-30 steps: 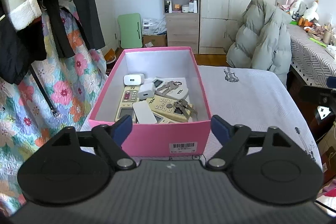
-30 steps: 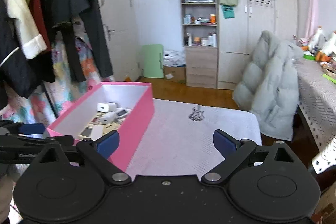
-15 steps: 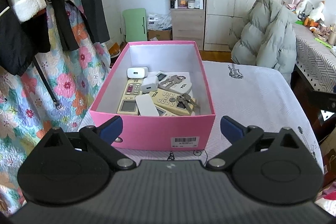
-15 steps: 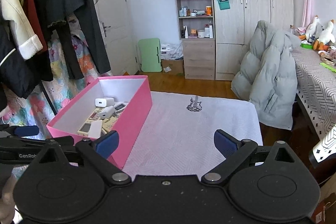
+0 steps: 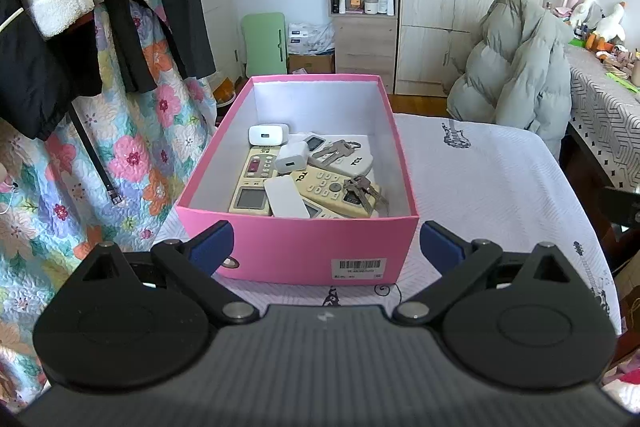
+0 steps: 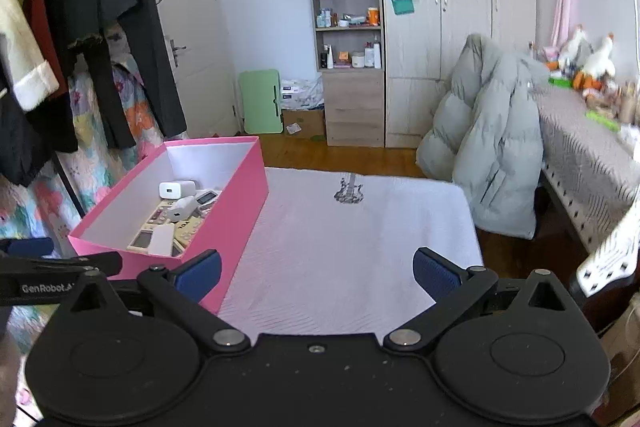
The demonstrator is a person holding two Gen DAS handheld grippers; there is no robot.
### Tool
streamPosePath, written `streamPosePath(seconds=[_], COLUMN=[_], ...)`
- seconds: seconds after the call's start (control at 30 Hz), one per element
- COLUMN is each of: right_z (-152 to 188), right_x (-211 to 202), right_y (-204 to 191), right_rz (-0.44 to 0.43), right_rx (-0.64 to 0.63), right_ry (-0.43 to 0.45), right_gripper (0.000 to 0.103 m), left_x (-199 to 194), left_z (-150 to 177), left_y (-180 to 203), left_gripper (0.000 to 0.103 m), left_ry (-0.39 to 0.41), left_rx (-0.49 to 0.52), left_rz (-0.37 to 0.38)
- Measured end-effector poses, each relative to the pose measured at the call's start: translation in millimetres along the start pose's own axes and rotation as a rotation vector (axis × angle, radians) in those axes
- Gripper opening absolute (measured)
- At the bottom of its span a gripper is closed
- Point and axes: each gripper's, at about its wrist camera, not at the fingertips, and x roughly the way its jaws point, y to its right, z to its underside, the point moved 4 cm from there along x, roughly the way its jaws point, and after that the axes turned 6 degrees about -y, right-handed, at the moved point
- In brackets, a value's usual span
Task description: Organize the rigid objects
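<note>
A pink box (image 5: 296, 247) stands on the white cloth in the left wrist view. Inside lie beige remotes (image 5: 256, 179), two white chargers (image 5: 269, 135), a white slab (image 5: 286, 196) and two bunches of keys (image 5: 360, 189). My left gripper (image 5: 324, 245) hangs open just short of the box's near wall, nothing between its blue pads. The right wrist view shows the same pink box (image 6: 236, 203) at the left. My right gripper (image 6: 316, 273) is open over the bare cloth (image 6: 352, 235), to the right of the box, holding nothing. The left gripper's arm (image 6: 52, 271) shows at that view's left edge.
Hanging clothes and a floral quilt (image 5: 60, 131) crowd the left side. A grey puffer jacket (image 5: 520, 67) drapes over a chair behind the table. A patterned table (image 6: 584, 147) with plush toys stands at the right. A shelf unit (image 6: 348, 39) and wardrobes line the far wall.
The left gripper's jaws have spread wider and it has backed slightly from the box. The right wrist view has tilted a little. The box and its contents have not moved.
</note>
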Motion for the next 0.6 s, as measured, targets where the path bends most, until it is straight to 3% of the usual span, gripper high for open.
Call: streamPosePath(seconds=[0.23,0.6], right_z=[1.8,1.6], right_x=[1.8,1.1], right_y=[0.5,-8.4], right_rz=[0.084,0.088], right_rx=[-0.014,-0.043], right_ry=[0.017,0.000], right_gripper=[0.103,0.103], left_x=[0.4,2.1], left_z=[1.0,3.1], left_y=[-1.1,-0.8], left_gripper=[0.101,0.101], left_ry=[-0.001,-0.001], left_rx=[-0.011,-0.007], left_rz=[-0.003,-0.014])
